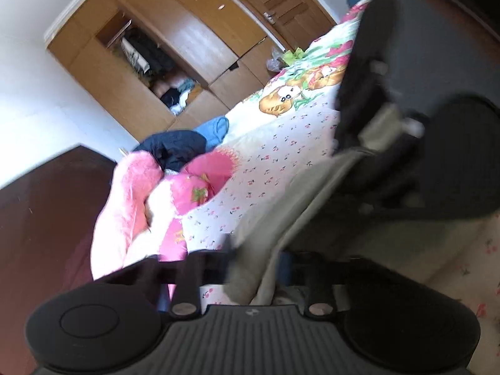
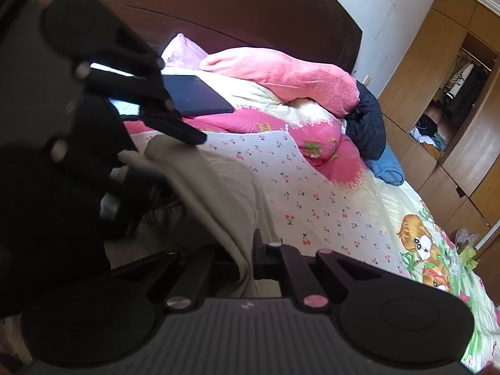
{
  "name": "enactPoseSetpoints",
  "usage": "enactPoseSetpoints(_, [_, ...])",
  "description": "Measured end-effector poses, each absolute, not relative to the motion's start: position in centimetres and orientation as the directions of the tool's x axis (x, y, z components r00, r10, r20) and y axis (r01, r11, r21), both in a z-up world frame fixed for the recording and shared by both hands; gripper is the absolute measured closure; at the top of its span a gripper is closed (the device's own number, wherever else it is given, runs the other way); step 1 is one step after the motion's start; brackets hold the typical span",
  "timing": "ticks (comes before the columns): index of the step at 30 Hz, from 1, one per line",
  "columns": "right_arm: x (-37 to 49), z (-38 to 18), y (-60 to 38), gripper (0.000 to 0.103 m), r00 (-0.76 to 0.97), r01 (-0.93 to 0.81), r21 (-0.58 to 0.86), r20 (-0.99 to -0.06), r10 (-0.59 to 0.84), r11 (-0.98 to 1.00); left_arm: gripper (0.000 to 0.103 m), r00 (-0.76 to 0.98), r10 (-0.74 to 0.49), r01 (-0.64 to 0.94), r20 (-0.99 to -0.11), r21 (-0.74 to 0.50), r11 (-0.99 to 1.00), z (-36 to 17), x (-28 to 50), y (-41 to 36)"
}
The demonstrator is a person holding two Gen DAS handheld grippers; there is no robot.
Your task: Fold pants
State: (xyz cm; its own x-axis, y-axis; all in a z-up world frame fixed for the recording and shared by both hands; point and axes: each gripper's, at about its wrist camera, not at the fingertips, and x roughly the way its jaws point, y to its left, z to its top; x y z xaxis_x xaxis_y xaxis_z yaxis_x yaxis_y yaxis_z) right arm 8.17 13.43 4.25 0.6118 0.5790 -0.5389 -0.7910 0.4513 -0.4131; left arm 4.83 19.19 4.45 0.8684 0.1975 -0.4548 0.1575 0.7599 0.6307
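Left wrist view, from left to right: a dark brown wooden headboard fills the left edge. Beside it lies a fluffy pink and white quilt, with a crumpled dark navy garment and a rolled blue cloth just behind it. Above them stands a light brown wooden wardrobe with one compartment open and clothes hanging inside. A white bedsheet printed with small red cherries spreads across the middle, joined farther back to a cartoon animal print.

The pale beige fabric pants hang in a lifted fold over the sheet. The black left gripper is clenched on the lower edge of the pants. At the right, the black right gripper is clenched on the upper part of the same fold.

Right wrist view: the left gripper sits at the left, gripping the pants; a flat dark blue rectangular device rests on the quilt behind it. The right gripper pinches the cloth at bottom centre. A small pale logo marks each gripper body; it is too blurred to read.
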Motion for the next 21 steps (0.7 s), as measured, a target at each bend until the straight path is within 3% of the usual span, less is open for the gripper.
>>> enactPoseSetpoints(2, [8.1,4.1,13.2,0.100,0.614,-0.789,-0.422,-0.533,0.583,0.445,0.077,0.856,0.183,0.174,-0.484,0.603,0.778,4.9,4.6,19.9])
enactPoseSetpoints(5, [7.8,4.1,13.3,0.100,0.619,-0.785,-0.436,-0.515,0.593,0.440,0.079,0.852,0.213,0.192,-0.478,0.664,0.723,4.0,3.2,19.3])
enactPoseSetpoints(11, [6.6,3.7,13.8,0.100,0.594,-0.803,-0.424,-0.515,0.618,0.419,0.078,0.819,0.294,0.154,-0.493,0.682,0.714,3.0,2.0,19.0])
enactPoseSetpoints(14, [5.5,3.4,13.7,0.098,0.581,-0.811,-0.437,-0.516,0.629,0.390,0.077,0.809,0.370,0.093,-0.457,0.721,0.687,2.7,2.7,19.5])
enactPoseSetpoints(18, [5.0,3.4,12.3,0.081,0.590,-0.807,-0.418,-0.532,0.607,0.418,0.077,0.804,0.385,0.054,-0.453,0.701,0.711,3.1,2.2,19.9])
enactPoseSetpoints(21, [4.8,4.3,9.1,0.079,0.595,-0.794,-0.305,-0.561,0.575,0.525,0.077,0.807,0.376,0.055,-0.456,0.691,0.721,2.8,1.7,20.0])
